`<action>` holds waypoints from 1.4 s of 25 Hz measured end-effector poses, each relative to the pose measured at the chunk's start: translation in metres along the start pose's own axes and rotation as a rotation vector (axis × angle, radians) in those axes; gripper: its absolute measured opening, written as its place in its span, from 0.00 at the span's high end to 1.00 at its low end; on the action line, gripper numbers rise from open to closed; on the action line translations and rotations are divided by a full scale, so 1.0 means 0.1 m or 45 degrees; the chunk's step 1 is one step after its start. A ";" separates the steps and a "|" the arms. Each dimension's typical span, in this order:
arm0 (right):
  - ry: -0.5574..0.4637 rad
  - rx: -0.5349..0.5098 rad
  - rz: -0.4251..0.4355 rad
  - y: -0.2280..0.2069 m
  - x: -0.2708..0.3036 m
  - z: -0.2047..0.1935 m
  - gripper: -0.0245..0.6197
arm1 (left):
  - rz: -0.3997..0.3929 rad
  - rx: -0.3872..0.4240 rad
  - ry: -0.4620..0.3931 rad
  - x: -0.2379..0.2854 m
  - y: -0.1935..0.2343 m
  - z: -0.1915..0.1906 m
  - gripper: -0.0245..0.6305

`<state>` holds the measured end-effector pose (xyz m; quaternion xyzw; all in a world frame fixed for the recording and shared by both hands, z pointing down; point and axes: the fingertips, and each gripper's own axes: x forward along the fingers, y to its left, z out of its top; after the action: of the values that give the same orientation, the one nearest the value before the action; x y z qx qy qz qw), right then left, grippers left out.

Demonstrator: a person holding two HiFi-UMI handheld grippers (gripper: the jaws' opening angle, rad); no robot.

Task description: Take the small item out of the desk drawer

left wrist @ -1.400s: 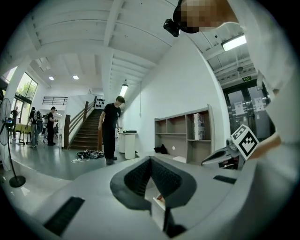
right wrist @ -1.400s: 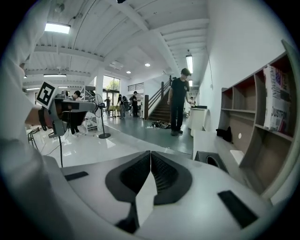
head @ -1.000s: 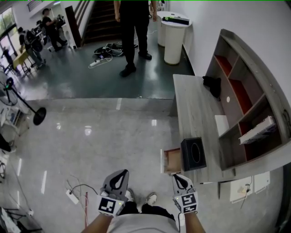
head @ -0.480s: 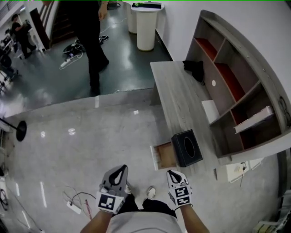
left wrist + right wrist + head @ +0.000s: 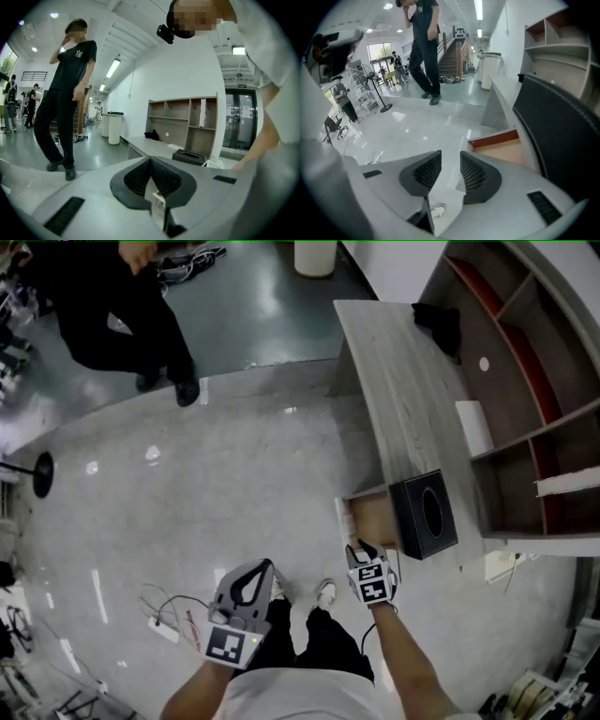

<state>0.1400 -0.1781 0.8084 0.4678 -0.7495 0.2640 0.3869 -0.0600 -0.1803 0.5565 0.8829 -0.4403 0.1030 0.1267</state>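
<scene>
- The person's right gripper [image 5: 360, 551] hovers just in front of the pulled-out drawer [image 5: 373, 519], which juts from the desk's [image 5: 398, 390] front edge near its near end.
- In the right gripper view the jaws of the right gripper [image 5: 451, 158] are opening, and only pale floor shows in the gap between them.
- The left gripper [image 5: 251, 579] hangs over the floor, well apart from the desk; its own view shows the jaws of the left gripper [image 5: 151, 160] pressed together on nothing.
- The small item cannot be made out in any view; what shows of the drawer [image 5: 501, 146] is bare wooden bottom behind a reddish front rail.
- A black box [image 5: 424, 514] with an oval slot on top sits at the desk's near end, directly above the drawer.
- A dark bundle [image 5: 441, 322] lies at the desk's far end, and a white pad [image 5: 473, 427] lies along its back edge.
- A shelf unit [image 5: 525, 381] rises along the back edge.
- A person in black [image 5: 112, 306] stands on the floor beyond the desk's far end.
</scene>
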 end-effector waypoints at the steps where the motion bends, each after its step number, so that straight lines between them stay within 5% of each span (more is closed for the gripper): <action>1: 0.036 0.007 0.006 -0.01 0.18 -0.09 0.74 | 0.009 -0.004 0.013 0.00 0.04 -0.09 0.93; 15: 0.300 -0.038 -0.037 -0.13 1.26 -0.42 0.63 | 0.129 -0.102 0.157 -0.23 0.36 -0.70 0.94; 21: 0.312 -0.066 -0.067 -0.22 1.24 -0.39 0.89 | 0.142 -0.139 0.135 -0.22 0.37 -0.73 0.93; 35: 0.157 0.064 -0.051 -0.25 0.64 -0.04 0.93 | 0.074 -0.070 0.023 -0.11 0.20 -0.37 0.93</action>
<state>0.1471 -0.2172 0.8643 0.4750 -0.7080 0.3032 0.4256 -0.0851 -0.1718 0.5908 0.8648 -0.4674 0.1026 0.1520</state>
